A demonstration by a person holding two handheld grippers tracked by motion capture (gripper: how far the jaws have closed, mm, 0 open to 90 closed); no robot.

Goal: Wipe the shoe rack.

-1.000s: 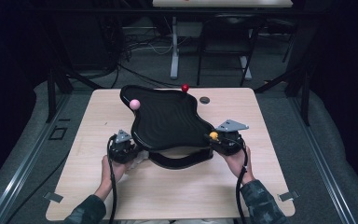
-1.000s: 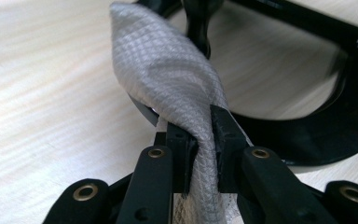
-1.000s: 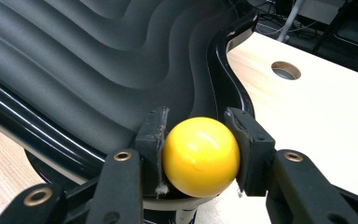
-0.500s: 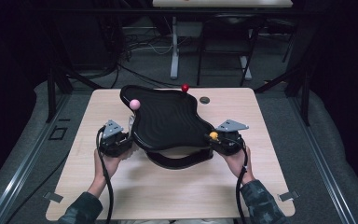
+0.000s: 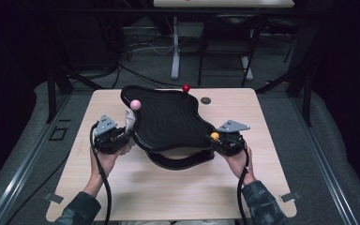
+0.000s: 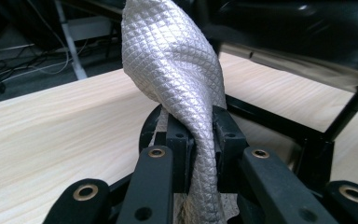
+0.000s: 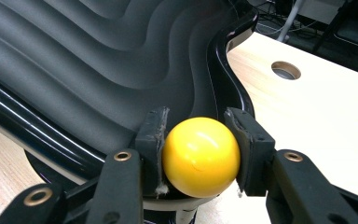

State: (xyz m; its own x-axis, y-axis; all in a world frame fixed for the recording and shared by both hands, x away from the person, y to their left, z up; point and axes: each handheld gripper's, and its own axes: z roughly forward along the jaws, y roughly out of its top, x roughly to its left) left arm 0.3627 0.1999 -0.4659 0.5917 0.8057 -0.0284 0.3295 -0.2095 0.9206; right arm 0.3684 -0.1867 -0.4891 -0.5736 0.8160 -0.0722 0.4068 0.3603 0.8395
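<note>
Cloth (image 6: 186, 88), white and quilted, pinched upright in the closed left gripper (image 6: 200, 140), beside the left edge of the black wavy tray (image 5: 168, 117) on the counter (image 5: 168, 187). Yellow ball (image 7: 200, 156), glossy and round, clamped in the right gripper (image 7: 200, 154) at the tray's right rim.

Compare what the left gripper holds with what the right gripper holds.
The left gripper is shut on a white quilted cloth; the right gripper is shut on a yellow ball. The cloth is soft, twisted and rises above the jaws; the ball is smooth, round and sits between them. The cloth stands beside the black tray; the ball sits at the tray's rim. Both are clamped.
</note>
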